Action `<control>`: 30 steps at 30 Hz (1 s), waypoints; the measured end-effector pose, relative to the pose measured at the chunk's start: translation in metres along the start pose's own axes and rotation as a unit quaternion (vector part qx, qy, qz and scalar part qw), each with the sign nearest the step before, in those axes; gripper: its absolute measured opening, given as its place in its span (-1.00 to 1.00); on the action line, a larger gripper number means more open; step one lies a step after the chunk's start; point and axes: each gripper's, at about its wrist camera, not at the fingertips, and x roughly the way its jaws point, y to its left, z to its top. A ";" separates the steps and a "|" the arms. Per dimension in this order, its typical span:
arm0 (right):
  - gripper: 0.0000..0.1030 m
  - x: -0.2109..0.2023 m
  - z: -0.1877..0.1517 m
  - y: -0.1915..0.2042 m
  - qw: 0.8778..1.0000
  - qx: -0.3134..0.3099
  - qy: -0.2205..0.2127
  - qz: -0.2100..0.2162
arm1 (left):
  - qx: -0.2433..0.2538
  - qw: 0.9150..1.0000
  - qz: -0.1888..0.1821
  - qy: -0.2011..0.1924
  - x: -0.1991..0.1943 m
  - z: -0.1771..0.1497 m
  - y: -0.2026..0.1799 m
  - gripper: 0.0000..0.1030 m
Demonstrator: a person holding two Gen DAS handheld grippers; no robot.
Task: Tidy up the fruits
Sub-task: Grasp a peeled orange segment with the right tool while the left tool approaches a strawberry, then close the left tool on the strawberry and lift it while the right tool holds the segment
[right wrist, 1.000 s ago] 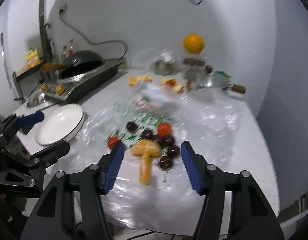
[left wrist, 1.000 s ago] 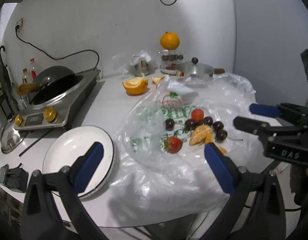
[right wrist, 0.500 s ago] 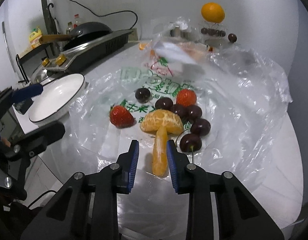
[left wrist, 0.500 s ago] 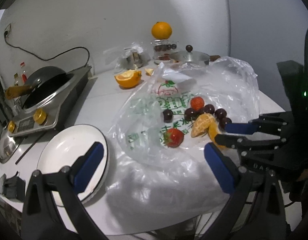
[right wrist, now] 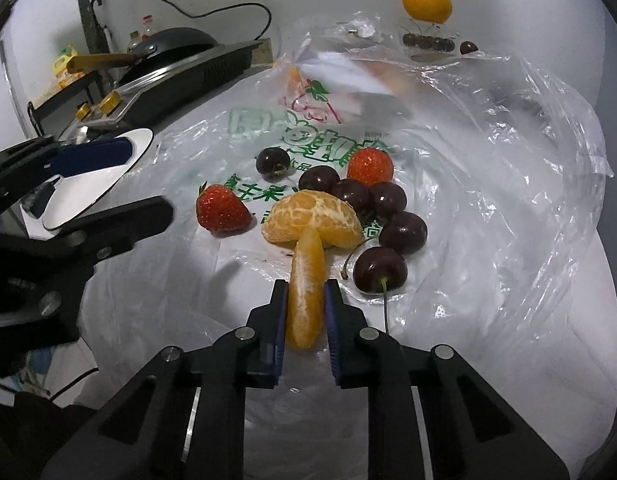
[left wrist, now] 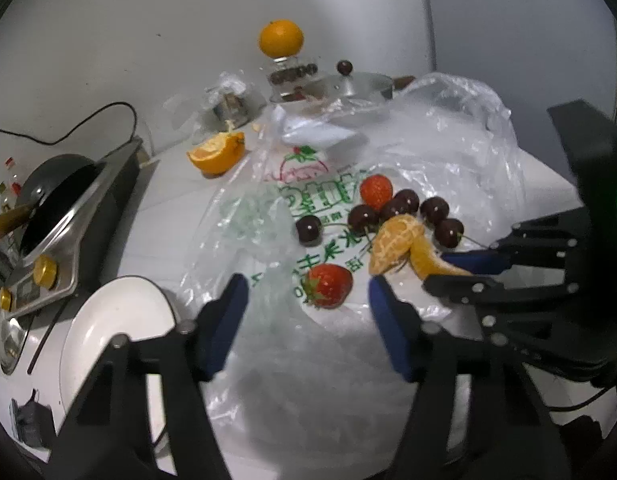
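As the right gripper (right wrist: 305, 312) pinched an orange segment (right wrist: 306, 292) between its blue pads, its jaws pressed against both sides of the fruit, the left gripper (left wrist: 304, 312) hung over a clear plastic bag (right wrist: 488, 184) spread across the white table (left wrist: 180, 200). The left jaws had just been closing and stood partly spread, with nothing gripped; a strawberry (left wrist: 328, 284) lay on the bag just ahead of the gap between them, untouched.

The segment's far tip met a peeled mandarin half (right wrist: 312, 216) resting on the bag's green printing. Around that half lay the rest of the fruit: a second strawberry (right wrist: 370, 168) behind it, and six dark cherries (right wrist: 402, 232), one of them set apart toward the back and the nearest with its stem running alongside the right gripper's finger.

A white plate (left wrist: 108, 336) sat empty at the bag's left edge, beside the left gripper. Farther left stood a stove (left wrist: 80, 216) carrying a dark pan (left wrist: 56, 184). At the back of the table a cut orange (left wrist: 216, 152) lay near the wall, while a whole orange (left wrist: 280, 38) was perched on a glass stand (left wrist: 290, 80) next to a lidded metal pot (left wrist: 360, 84).
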 end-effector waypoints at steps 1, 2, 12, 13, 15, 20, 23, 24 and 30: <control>-0.65 0.000 0.000 -0.001 1.000 0.001 -0.001 0.004 | 0.004 1.000 -0.002 0.002 0.003 0.001 -0.001 0.14; -0.65 -0.001 0.000 -0.003 1.000 0.003 -0.002 0.008 | 0.007 1.000 -0.003 0.004 0.007 0.002 -0.003 0.14; -0.65 -0.031 0.008 -0.014 0.998 0.015 -0.045 0.039 | 0.027 0.998 -0.045 0.015 0.033 0.005 -0.013 0.11; -0.65 -0.034 0.009 -0.015 0.998 0.014 -0.051 0.040 | 0.029 0.998 -0.046 0.018 0.036 0.006 -0.012 0.09; -0.65 -0.037 0.011 -0.017 0.998 0.013 -0.056 0.039 | 0.035 0.998 -0.046 0.023 0.042 0.006 -0.011 -0.03; -0.65 -0.038 0.008 -0.021 0.998 0.015 -0.056 0.036 | 0.049 0.997 -0.047 0.042 0.055 0.004 -0.009 -0.05; -0.65 -0.037 0.007 -0.023 0.998 0.016 -0.053 0.034 | 0.050 0.996 -0.056 0.047 0.060 0.003 -0.007 -0.05; -0.65 -0.037 0.006 -0.023 0.998 0.016 -0.053 0.033 | 0.050 0.996 -0.059 0.050 0.062 0.002 -0.007 -0.06; -0.65 -0.039 0.006 -0.024 0.998 0.016 -0.058 0.026 | 0.035 0.996 -0.065 0.052 0.064 0.002 -0.002 -0.31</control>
